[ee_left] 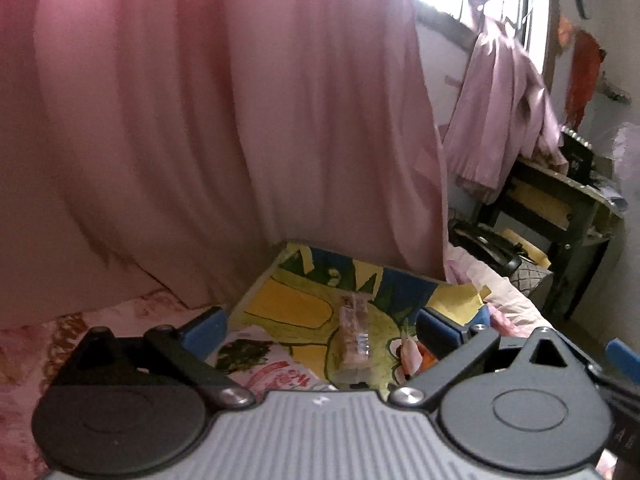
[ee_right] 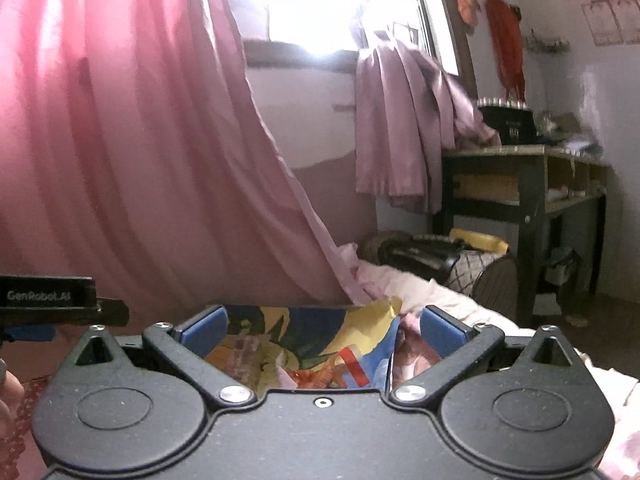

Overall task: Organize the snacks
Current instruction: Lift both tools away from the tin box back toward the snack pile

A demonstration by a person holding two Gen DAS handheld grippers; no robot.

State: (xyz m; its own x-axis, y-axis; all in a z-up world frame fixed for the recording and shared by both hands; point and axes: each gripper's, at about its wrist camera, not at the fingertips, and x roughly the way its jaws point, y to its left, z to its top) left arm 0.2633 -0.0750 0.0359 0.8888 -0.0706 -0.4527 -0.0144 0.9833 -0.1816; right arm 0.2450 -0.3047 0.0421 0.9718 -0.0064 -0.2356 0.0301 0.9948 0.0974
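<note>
Both tools wide open and empty, left tool (ee_left: 320,330) and right tool (ee_right: 322,330) raised over the bed; wrapped snack pack (ee_left: 354,338) lies mid colourful board (ee_left: 280,304), near its front edge; between picks, next: descend, straddle one pack.

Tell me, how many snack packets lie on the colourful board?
1 clearly: a clear-wrapped biscuit packet near the middle of the board, between the open left gripper's fingers without touching. Others may be hidden behind the gripper body.
</note>
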